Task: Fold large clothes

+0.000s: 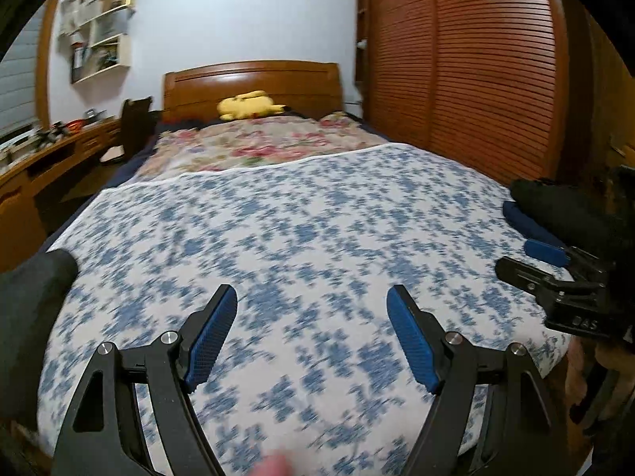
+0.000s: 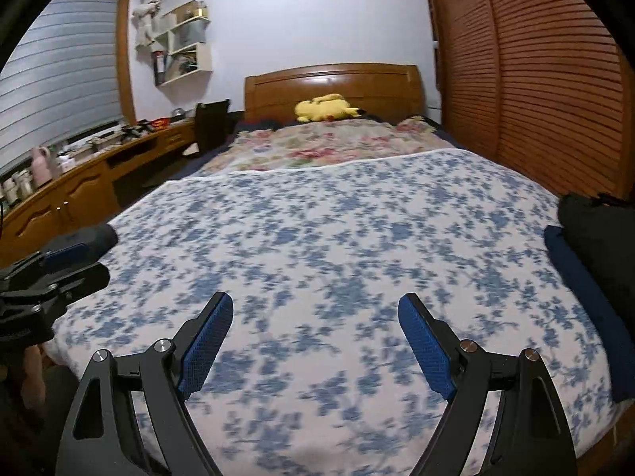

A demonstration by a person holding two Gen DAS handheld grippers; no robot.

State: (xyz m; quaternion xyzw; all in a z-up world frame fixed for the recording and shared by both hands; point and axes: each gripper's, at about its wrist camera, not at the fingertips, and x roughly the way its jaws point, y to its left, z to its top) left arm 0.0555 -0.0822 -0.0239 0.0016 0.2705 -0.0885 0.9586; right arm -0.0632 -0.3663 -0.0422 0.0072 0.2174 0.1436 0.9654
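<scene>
Both grippers hovering over bed, fingers spread wide, gripping nothing — left gripper [image 1: 311, 339], right gripper [image 2: 315, 345]. Dark folded garments [image 2: 591, 261] lying at 3 o'clock on white blue-flowered bedspread [image 2: 337, 246]; another dark cloth [image 1: 35, 313] sitting at 9 o'clock. Folding apparently not yet starting — nothing spread out.

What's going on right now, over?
Left gripper and right gripper open, empty. Dark clothes on blue floral sheet, untouched. Nothing in the way.

A wooden bed [image 2: 331, 79] carried a blue-flowered sheet [image 2: 337, 258]. Beyond it lay a pink floral blanket [image 2: 333, 142]. Dark folded clothes [image 2: 595, 246] sat at its right edge.
</scene>
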